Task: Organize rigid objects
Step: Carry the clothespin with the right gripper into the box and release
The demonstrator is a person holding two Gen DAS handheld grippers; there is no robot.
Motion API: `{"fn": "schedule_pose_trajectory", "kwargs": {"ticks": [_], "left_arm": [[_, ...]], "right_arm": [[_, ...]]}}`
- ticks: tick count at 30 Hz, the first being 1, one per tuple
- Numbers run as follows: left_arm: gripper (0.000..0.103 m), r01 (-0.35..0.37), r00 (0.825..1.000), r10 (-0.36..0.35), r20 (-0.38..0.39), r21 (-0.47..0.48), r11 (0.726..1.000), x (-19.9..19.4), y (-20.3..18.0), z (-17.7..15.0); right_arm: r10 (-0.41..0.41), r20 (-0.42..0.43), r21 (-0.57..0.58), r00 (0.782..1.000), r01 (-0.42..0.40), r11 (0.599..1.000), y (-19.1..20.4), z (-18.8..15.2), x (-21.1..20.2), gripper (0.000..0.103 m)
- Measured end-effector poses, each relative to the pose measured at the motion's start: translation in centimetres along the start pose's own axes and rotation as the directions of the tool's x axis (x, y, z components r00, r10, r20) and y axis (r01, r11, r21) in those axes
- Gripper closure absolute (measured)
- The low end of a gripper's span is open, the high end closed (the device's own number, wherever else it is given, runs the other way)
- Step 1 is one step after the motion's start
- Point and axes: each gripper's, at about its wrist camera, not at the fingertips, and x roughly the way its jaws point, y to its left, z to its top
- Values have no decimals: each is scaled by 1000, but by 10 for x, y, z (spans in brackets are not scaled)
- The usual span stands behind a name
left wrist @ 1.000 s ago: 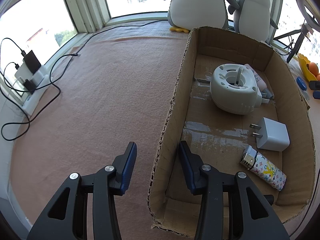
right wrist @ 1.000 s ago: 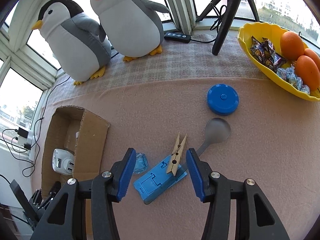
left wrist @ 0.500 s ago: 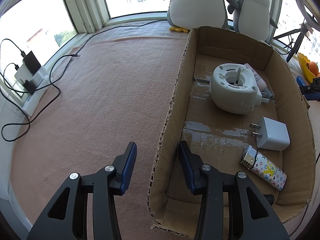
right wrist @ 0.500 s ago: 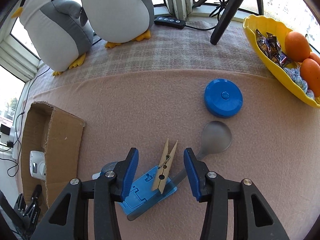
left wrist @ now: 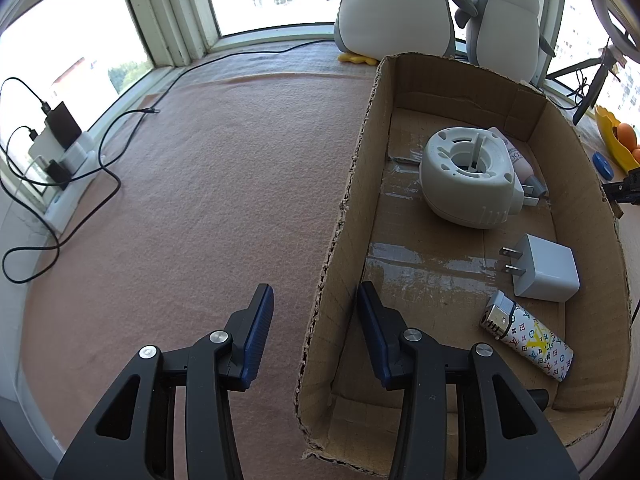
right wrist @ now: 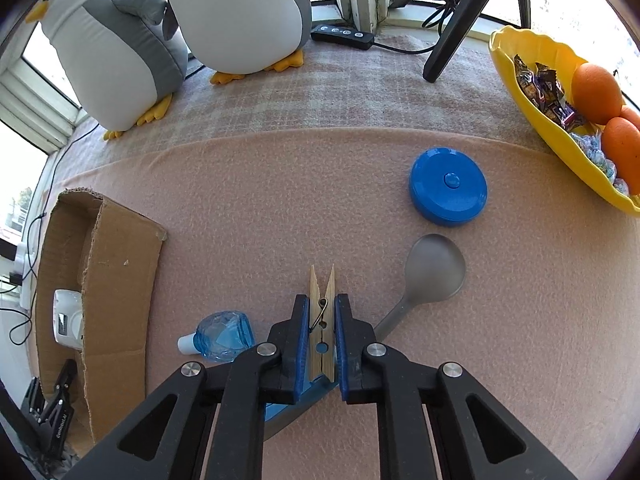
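two penguins (right wrist: 240, 20), one clothespin (right wrist: 321, 320), one spoon (right wrist: 434, 268)

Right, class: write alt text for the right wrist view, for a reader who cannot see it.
The right gripper is shut on a wooden clothespin above a pink cloth. Nearby lie a grey spoon, a blue round case and an open cardboard box.
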Motion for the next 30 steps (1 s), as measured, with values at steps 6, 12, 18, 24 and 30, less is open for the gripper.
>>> {"fn": "schedule_pose_trajectory", "kwargs": {"ticks": [6,12,18,24,30], "left_arm": [[60,2,1000,-2,1,-1,1000,0,0,0],[60,3,1000,-3,1,-2,1000,0,-1,0],[60,7,1000,-7,-1,-5,1000,1,0,0],[60,8,1000,-8,-1,-6,1000,1,0,0],[60,12,1000,-12,0,-11,1000,1,0,1]], "right_arm": [[30,38,10,999,-30,999,3,-4,-19,92],[93,88,-28,992,-91,995,23,-16,-50,92],[176,116,-80,978,-167,983,58,-27,-75,92],[250,106,-171,963,-230,958,102,-42,-91,92],[296,58,-265,953,-271,925,145,-60,-90,92]]}}
